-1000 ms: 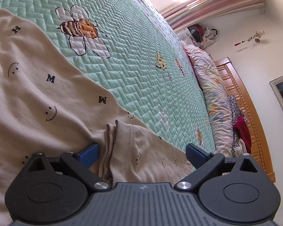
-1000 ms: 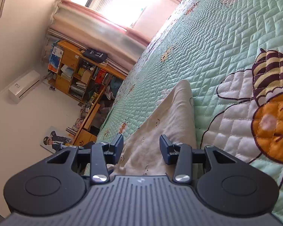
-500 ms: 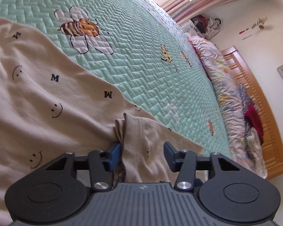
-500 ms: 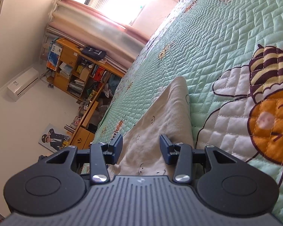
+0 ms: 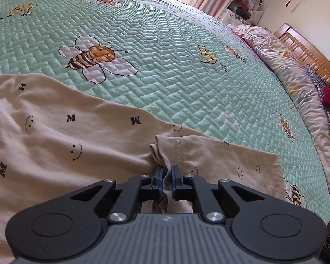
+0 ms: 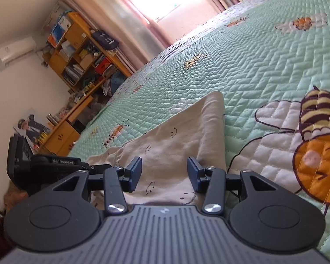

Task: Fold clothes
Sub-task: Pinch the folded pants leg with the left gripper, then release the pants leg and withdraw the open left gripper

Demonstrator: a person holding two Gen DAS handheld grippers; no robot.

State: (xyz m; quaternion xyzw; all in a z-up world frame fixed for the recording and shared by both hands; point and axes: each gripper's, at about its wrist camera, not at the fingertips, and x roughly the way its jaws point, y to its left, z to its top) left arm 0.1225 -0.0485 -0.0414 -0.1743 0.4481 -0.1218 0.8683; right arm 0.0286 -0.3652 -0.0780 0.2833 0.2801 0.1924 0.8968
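Each tool (image 5: pixel 166 177) is matt black with blue pads (image 6: pixel 135 171), silver screws, a ribbed grey base.

One beige garment (image 5: pixel 55 145), one green quilt (image 5: pixel 165 88), two hand-held grippers: left (image 5: pixel 166 179), right (image 6: pixel 164 173).

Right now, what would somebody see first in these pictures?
Probably the big cartoon bee stitched on the mint-green quilt, just beyond the beige smiley-face shirt. Near the bottom, the left gripper has just closed, pinching a bunched fold of that shirt. The right gripper is open over another part.
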